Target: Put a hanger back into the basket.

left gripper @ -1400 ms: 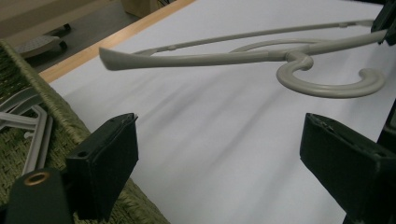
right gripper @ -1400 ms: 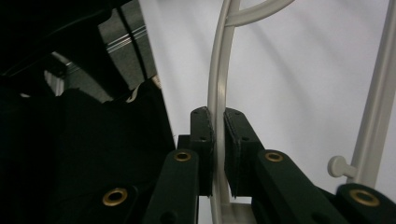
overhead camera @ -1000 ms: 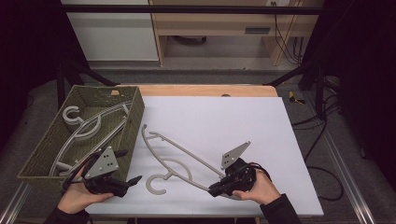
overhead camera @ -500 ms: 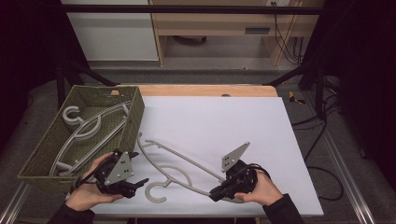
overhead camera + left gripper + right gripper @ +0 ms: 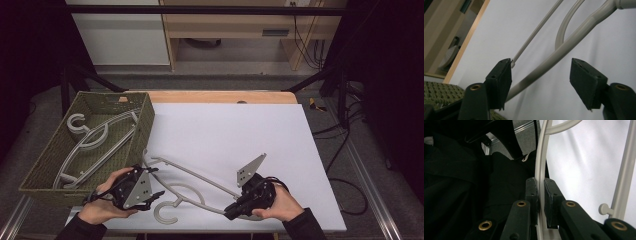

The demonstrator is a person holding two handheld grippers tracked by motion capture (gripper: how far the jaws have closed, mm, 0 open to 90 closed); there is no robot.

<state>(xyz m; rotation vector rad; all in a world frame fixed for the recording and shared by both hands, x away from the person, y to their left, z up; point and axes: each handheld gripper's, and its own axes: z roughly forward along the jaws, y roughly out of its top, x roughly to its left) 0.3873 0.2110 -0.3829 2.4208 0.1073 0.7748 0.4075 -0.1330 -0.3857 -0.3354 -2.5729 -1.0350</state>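
The room was dark at both sides, with a grey floor point(image 5: 235, 80) beyond the table. Against the far wall stood a white cabinet point(image 5: 117, 32) and a pale wooden desk point(image 5: 235, 30), and black cables point(image 5: 307, 35) hung at the desk's right end. More cable lay on the floor to the table's right.

The table point(image 5: 240, 130) carried a white top, with a strip of bare wood showing along its far edge. A woven green basket point(image 5: 47, 165) sat over the left edge and held several grey hangers point(image 5: 95, 142) in a loose heap.

One grey hanger point(image 5: 192, 175) lay flat on the white top near the front edge, its hook point(image 5: 165, 215) towards the person and its left end just beside the basket.

The right gripper point(image 5: 232, 211), held low at the front right, had its jaws pressed together on the hanger's thin arm; in the right gripper view the pale rod ran up between the two pads point(image 5: 550, 195).

The left gripper point(image 5: 155, 197), held beside the basket's front corner, had just been closing its jaws. In the left gripper view the jaws stood spread on either side of the hanger's thick arm point(image 5: 554, 55), which passed between them close by the left pad point(image 5: 505, 80), clear of the right one.
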